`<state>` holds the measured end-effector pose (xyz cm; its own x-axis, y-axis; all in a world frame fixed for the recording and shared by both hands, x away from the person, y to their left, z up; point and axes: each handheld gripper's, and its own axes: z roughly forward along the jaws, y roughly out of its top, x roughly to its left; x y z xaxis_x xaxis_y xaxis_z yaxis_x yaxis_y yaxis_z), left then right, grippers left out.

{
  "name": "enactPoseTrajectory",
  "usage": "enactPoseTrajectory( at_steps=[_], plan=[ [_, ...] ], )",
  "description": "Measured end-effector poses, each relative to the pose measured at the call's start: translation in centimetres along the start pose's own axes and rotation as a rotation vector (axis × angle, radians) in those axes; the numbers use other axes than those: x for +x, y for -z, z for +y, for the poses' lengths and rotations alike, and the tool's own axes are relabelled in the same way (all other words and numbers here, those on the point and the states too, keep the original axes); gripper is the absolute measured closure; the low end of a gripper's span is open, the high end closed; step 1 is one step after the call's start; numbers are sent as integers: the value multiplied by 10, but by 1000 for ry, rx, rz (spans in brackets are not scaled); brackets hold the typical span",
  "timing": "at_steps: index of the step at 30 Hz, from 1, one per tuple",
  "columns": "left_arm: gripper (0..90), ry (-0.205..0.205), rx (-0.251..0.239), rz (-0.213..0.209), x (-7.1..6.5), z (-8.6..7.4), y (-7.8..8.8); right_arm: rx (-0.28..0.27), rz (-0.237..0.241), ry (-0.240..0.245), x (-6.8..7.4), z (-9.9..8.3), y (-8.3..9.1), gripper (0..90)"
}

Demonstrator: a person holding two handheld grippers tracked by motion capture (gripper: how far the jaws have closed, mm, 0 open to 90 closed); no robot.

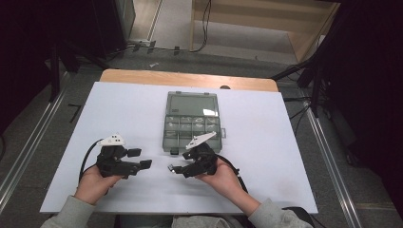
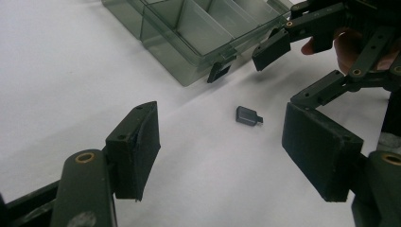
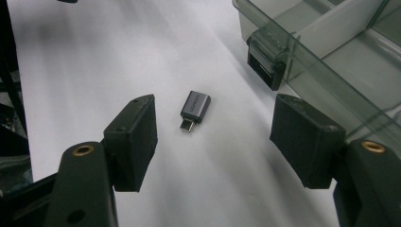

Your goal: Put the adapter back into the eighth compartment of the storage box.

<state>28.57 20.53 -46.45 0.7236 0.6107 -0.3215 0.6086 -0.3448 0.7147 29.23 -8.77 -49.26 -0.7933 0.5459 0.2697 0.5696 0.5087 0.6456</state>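
Observation:
A small grey USB-C adapter (image 3: 195, 107) lies flat on the white table, just in front of the clear compartment box (image 1: 192, 124). My right gripper (image 3: 220, 137) is open and low over the table. The adapter lies ahead of its two pads, in line with the gap and touching neither. My left gripper (image 2: 227, 142) is open too, with nothing between its pads; it points toward the adapter (image 2: 248, 116) from farther off. In the high view the left gripper (image 1: 140, 158) and the right gripper (image 1: 180, 161) face each other near the table's front.
The box (image 3: 331, 42) stands open with its lid laid back, and its dark latch (image 3: 265, 61) juts out close to my right gripper's right pad. The white sheet (image 1: 119, 118) stretches to the left and right. Cables trail from both grippers toward the person's sleeves.

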Motion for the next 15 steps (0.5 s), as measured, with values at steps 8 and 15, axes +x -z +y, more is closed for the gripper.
enactPoseTrajectory(
  at_steps=[8, 15],
  plan=[
    [290, 5, -8, 5, 1, 0, 1, 14, -13, 9, 2, 3, -6, 315],
    [290, 3, -7, 10, 1, 0, 1, 27, -21, 14, 3, 4, -12, 327]
  ],
)
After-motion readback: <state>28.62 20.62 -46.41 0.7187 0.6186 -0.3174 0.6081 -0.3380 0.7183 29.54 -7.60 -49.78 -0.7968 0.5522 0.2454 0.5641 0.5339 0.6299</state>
